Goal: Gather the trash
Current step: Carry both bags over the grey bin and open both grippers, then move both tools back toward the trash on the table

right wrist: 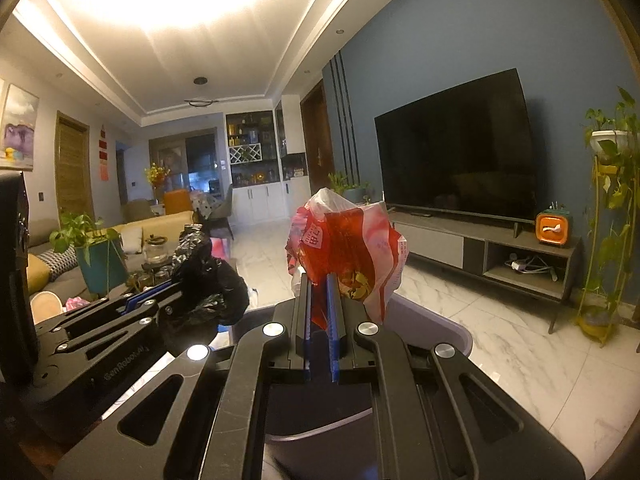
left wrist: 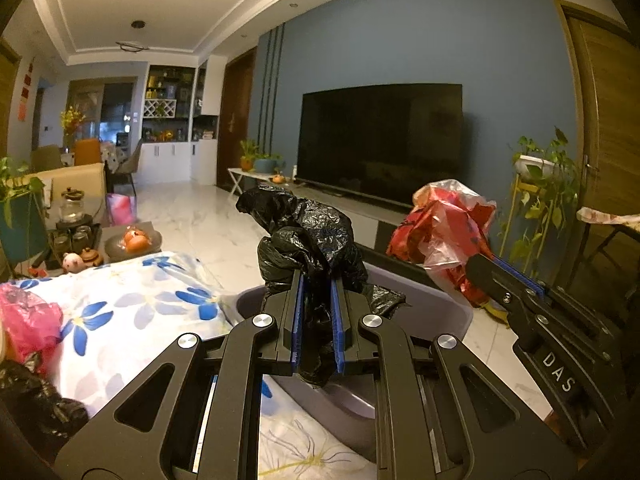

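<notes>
Two wads of trash are in the air at once, one in each claw. The left claw (left wrist: pixel 316 292) is clenched on a crumpled black bag (left wrist: pixel 308 232), whose bulk bunches up above and ahead of the fingertips while a tail of film hangs down between the blue pads (left wrist: pixel 298 320). The right claw (right wrist: pixel 320 292) is clenched on a red and white bag (right wrist: pixel 344 256), which likewise stands up past the tips, with a loose lobe sagging off to the right.

What matters for the coming move is the grey bin (left wrist: pixel 436 300). From the left wrist view its rim curves just beyond and below the left claw, so the black bag sits roughly over the near part of the opening. From the right wrist view the bin (right wrist: pixel 448 328) shows only as a pale edge under and to the right of the fingers, and the red bag looks to be above or just short of it; I cannot tell which. Both claws point nearly level, side by side and near each other, left one slightly closer to the bin's middle by my reading.

More trash waits on the flowered cloth (left wrist: pixel 132 312) to the left: a pink bag (left wrist: pixel 28 320) and another black bag (left wrist: pixel 36 396).

The likely next step is releasing over the bin, and light film may cling to the pads.
</notes>
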### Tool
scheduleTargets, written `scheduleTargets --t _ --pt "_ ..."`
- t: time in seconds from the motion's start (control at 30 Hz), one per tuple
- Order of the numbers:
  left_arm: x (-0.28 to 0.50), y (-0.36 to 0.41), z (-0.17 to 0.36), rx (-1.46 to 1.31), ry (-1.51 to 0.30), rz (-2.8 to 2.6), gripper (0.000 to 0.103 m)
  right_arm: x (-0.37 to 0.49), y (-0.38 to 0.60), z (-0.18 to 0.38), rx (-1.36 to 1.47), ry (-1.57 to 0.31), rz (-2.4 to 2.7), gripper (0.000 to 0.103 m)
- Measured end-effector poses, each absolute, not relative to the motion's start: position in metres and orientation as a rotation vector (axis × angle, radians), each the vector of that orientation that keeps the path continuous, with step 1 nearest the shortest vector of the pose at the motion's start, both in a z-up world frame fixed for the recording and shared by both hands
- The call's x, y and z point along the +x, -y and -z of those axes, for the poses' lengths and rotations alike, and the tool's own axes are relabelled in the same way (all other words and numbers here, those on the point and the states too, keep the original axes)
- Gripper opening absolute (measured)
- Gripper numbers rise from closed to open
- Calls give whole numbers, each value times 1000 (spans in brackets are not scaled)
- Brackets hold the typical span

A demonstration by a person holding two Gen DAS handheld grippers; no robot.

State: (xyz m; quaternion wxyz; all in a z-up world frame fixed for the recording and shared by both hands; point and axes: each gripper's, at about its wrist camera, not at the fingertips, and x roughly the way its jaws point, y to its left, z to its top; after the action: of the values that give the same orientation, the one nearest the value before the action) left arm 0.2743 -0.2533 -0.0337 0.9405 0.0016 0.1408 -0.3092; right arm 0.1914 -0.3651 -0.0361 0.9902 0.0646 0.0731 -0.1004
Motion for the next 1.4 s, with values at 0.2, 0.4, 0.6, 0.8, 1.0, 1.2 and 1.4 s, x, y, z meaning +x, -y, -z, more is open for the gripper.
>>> scheduleTargets --t 0.2,0.4,0.6,0.8,1.0,1.2,1.4 --pt "288 256 40 -13 -321 651 12 204 369 34 133 -160 196 9" --pt "293 262 42 1 -330 662 14 208 369 33 137 -169 192 11" --pt "296 259 44 -3 -327 656 39 210 373 34 149 -168 201 33" --pt "290 243 44 -36 -324 607 63 201 372 35 143 -160 223 48" --pt "269 222 40 -23 -304 507 77 187 360 32 121 -143 233 65" --pt "244 191 33 -38 -293 416 90 170 345 29 127 -144 228 81" --pt "213 155 31 -34 -281 348 95 149 323 23 92 -138 217 88"
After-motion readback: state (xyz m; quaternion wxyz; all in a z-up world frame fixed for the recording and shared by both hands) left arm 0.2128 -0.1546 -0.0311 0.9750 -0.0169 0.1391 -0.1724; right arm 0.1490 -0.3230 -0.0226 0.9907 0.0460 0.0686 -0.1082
